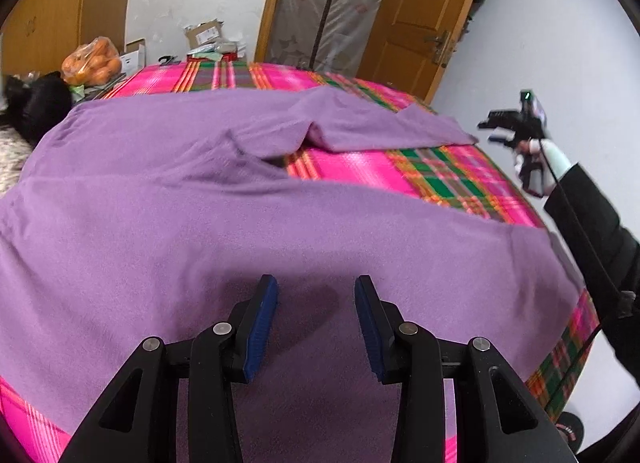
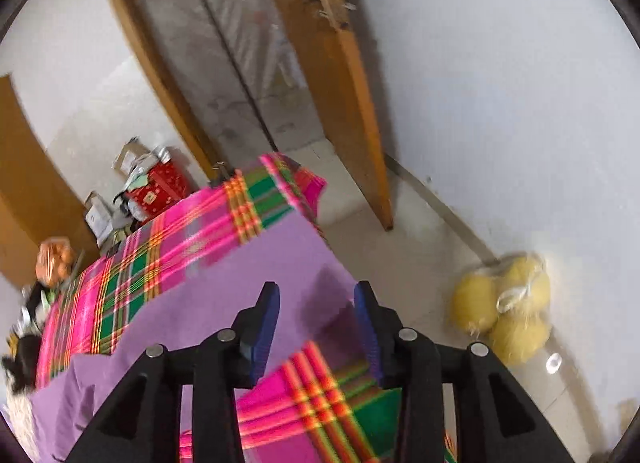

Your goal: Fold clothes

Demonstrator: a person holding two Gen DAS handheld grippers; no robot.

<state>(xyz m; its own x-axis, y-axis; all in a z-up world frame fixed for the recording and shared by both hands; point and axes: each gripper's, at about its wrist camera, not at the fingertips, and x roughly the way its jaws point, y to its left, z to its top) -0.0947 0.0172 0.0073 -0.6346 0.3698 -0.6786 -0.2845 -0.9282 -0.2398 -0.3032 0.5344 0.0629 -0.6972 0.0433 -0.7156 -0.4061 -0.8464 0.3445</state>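
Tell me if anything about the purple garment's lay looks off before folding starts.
The purple garment is not flat: one sleeve lies crumpled, with a raised fold where it joins the body, and a bulge beside it. The left tool hovers open over the body; the right tool is open too, holding nothing.

pink-and-green plaid bedsheet (image 1: 440, 175) ahead of jaws | clear bag of oranges (image 1: 91, 62) far left | wooden door (image 1: 420, 11) beyond | netted yellow pomelos (image 2: 508, 313) right of jaws
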